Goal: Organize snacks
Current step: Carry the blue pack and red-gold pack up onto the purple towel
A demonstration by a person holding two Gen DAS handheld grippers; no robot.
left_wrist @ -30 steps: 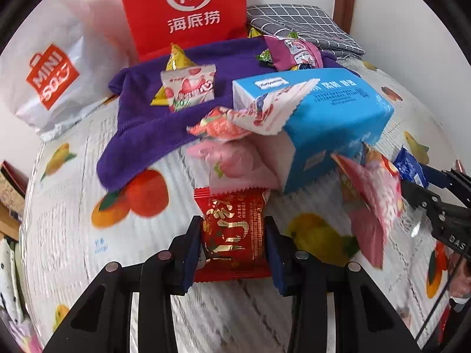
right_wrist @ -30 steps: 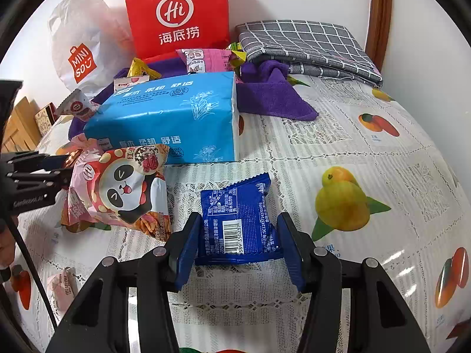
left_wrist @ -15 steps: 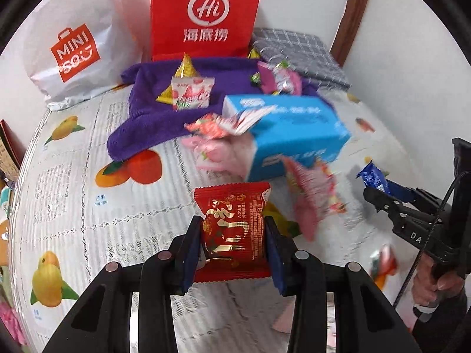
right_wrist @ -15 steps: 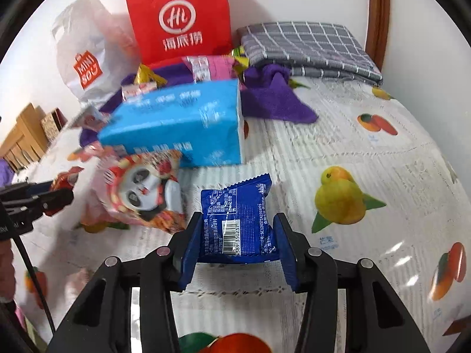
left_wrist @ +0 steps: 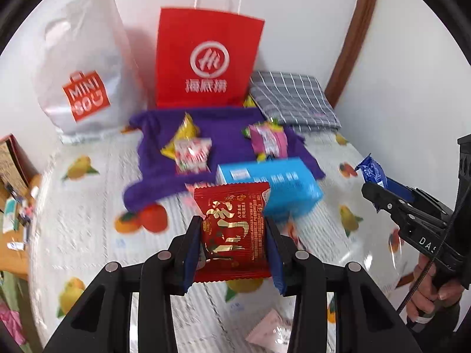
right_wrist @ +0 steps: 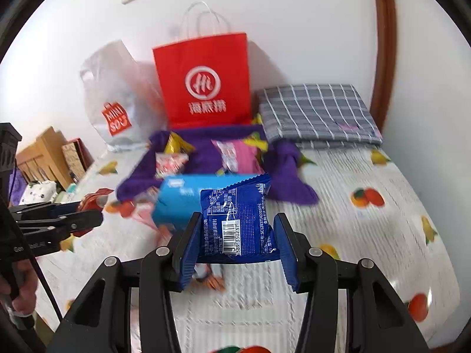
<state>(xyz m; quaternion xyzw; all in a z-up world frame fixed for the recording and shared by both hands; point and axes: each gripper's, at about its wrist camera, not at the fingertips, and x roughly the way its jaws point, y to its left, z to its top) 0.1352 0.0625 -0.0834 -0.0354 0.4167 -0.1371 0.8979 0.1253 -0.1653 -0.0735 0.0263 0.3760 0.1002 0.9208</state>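
My left gripper [left_wrist: 232, 235] is shut on a red snack packet [left_wrist: 234, 232] with gold writing, held well above the table. My right gripper [right_wrist: 238, 236] is shut on a blue snack packet [right_wrist: 240, 220], also lifted; it also shows at the right of the left wrist view [left_wrist: 372, 173]. Loose snacks lie on a purple towel [left_wrist: 226, 144]: a yellow and a red-white packet [left_wrist: 191, 154] at left, a pink packet [left_wrist: 269, 141] at right. A pale pink packet [left_wrist: 272, 331] lies on the tablecloth below my left gripper.
A blue tissue pack [left_wrist: 279, 188] lies in front of the towel. A red paper bag [left_wrist: 206, 58] and a white Miniso bag [left_wrist: 82, 79] stand against the wall. A folded grey checked cloth [left_wrist: 294, 100] lies at the back right. The fruit-print tablecloth [right_wrist: 368, 235] covers the table.
Both grippers have risen and drawn back from the table, each keeping its packet. The tissue pack, towel and bags now look smaller and farther away.
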